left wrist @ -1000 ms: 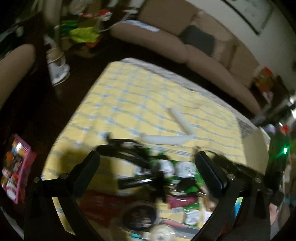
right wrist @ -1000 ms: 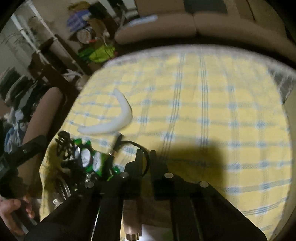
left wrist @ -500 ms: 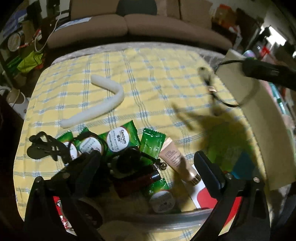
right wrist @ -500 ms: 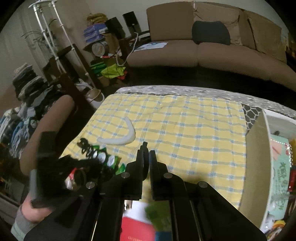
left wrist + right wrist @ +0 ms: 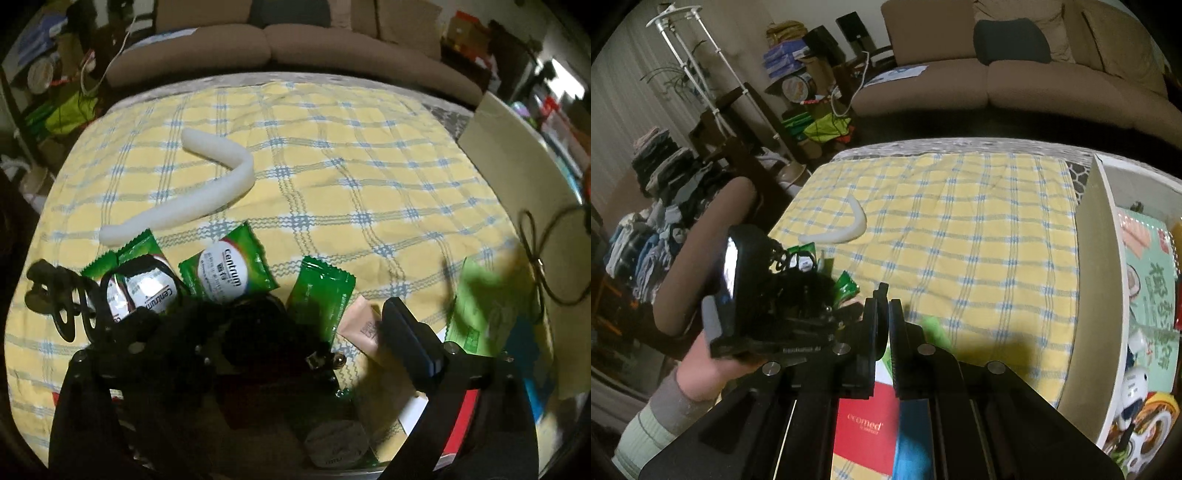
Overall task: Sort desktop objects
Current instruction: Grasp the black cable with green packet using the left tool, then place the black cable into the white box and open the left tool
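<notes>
My left gripper (image 5: 273,325) is open, low over a pile on the yellow checked cloth (image 5: 332,155). Between its fingers lie a dark round object (image 5: 255,328) and a green sachet (image 5: 321,295). Green Centrum sachets (image 5: 225,269) and a beige tube (image 5: 364,332) lie beside it. A curved white foam strip (image 5: 207,199) lies farther back. My right gripper (image 5: 884,295) is shut and seems empty, raised above the table; no cable shows between its fingers. A black cable loop (image 5: 546,251) hangs at the right edge of the left wrist view. The left gripper body (image 5: 768,295) shows in the right wrist view.
A white box (image 5: 1108,295) with packets and toys stands at the table's right edge. A red ecomed box (image 5: 864,432) and a blue item (image 5: 912,443) lie under my right gripper. A brown sofa (image 5: 266,48) stands behind the table. A black clip (image 5: 55,299) lies far left.
The left gripper has swung round and dropped low over the pile. The right gripper has lifted up and back from the table, staying shut. The cable loop has moved right.
</notes>
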A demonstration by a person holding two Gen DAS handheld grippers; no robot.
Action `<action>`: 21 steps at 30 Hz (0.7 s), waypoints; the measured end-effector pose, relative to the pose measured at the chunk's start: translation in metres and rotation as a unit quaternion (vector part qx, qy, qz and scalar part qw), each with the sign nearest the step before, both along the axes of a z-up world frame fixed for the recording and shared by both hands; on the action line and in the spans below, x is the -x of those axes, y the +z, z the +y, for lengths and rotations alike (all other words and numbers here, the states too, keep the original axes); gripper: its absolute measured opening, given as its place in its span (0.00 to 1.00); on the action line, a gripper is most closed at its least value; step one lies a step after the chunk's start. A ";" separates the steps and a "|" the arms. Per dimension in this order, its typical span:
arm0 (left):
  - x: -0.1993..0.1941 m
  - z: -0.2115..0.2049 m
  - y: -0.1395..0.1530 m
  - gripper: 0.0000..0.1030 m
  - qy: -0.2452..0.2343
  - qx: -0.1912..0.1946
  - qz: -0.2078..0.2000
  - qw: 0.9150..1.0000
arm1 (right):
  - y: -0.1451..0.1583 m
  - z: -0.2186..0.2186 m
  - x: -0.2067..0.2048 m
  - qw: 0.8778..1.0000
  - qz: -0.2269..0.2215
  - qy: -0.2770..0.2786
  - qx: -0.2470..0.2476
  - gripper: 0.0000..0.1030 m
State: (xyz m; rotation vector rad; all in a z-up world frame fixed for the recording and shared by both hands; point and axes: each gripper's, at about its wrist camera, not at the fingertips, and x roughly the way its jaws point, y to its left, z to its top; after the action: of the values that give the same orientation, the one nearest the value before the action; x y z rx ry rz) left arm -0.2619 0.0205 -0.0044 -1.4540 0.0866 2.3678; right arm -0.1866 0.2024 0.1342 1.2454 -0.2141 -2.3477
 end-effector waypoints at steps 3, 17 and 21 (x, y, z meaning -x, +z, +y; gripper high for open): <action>0.003 -0.011 0.008 0.40 0.024 -0.001 -0.007 1.000 | 0.002 0.003 -0.004 1.000 0.001 0.004 -0.002 0.05; -0.050 -0.034 0.103 0.38 0.033 -0.227 -0.029 0.973 | 0.053 0.040 -0.041 0.999 0.024 -0.001 0.040 0.05; -0.072 -0.004 0.154 0.38 0.002 -0.242 -0.011 0.970 | 0.088 0.074 -0.065 0.998 0.044 -0.012 0.043 0.05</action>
State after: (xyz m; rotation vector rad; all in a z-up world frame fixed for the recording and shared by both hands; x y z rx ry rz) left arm -0.1897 0.0168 0.1497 -1.2371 -0.4683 2.1660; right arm -0.1219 0.2767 0.2221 1.1020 -0.2987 -2.3823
